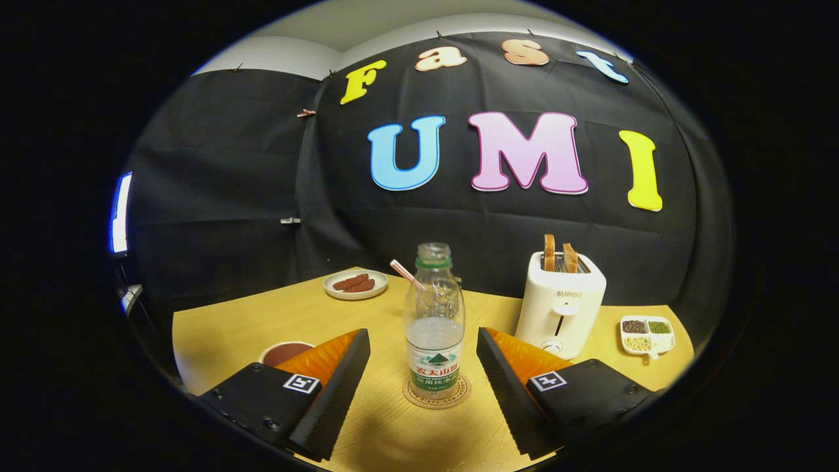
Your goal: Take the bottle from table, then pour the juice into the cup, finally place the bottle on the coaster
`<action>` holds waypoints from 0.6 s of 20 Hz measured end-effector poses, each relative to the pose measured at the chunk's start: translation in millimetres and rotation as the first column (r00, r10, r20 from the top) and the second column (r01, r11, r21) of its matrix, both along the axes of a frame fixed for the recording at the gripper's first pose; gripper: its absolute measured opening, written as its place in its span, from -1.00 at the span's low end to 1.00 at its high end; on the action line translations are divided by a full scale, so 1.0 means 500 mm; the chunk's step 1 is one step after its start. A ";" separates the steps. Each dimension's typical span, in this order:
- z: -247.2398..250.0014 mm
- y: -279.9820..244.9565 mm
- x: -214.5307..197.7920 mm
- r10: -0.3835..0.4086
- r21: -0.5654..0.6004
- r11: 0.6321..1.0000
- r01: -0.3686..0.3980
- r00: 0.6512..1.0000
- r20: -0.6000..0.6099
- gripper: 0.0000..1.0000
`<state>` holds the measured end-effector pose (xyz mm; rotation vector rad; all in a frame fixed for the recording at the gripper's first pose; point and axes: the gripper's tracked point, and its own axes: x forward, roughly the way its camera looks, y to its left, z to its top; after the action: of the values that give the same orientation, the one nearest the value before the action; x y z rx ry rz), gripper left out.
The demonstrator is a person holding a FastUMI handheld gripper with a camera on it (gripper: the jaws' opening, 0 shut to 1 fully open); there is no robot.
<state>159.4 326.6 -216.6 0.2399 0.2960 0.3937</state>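
Wide open, the gripper holds nothing; the bottle stands upright on the coaster between its two fingers, touching neither. Behind the left finger is the cup; a toaster stands beyond the right one

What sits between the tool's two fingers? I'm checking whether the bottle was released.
The bottle, upright on the coaster, stands between the open tool's fingers, touching neither, in the gripper view.
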 end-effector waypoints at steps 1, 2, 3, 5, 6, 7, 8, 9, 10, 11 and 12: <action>0.026 -0.009 -0.012 0.001 0.002 1.000 -0.001 1.000 -0.002 1.00; 0.054 -0.017 -0.022 0.001 0.005 1.000 -0.001 1.000 -0.001 1.00; 0.086 -0.027 -0.036 0.003 0.000 1.000 -0.003 1.000 0.004 1.00; 0.147 -0.064 -0.052 -0.016 -0.004 1.000 0.016 1.000 -0.003 0.98; 0.179 -0.080 -0.062 -0.028 0.003 1.000 0.028 1.000 -0.003 0.94; 0.196 -0.107 -0.072 -0.037 0.006 0.999 0.037 0.999 0.007 0.94; 0.228 -0.124 -0.080 -0.048 0.000 0.999 0.048 0.999 0.025 0.94; 0.252 -0.144 -0.089 -0.060 -0.012 0.998 0.061 0.998 0.036 0.94; 0.266 -0.158 -0.099 -0.066 -0.026 0.997 0.067 0.997 0.034 0.94; 0.277 -0.170 -0.110 -0.072 -0.038 0.997 0.073 0.997 0.028 0.93; 0.291 -0.185 -0.120 -0.081 -0.053 0.995 0.082 0.996 0.025 0.94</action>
<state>99.5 234.2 -70.9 0.1940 0.2732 0.3073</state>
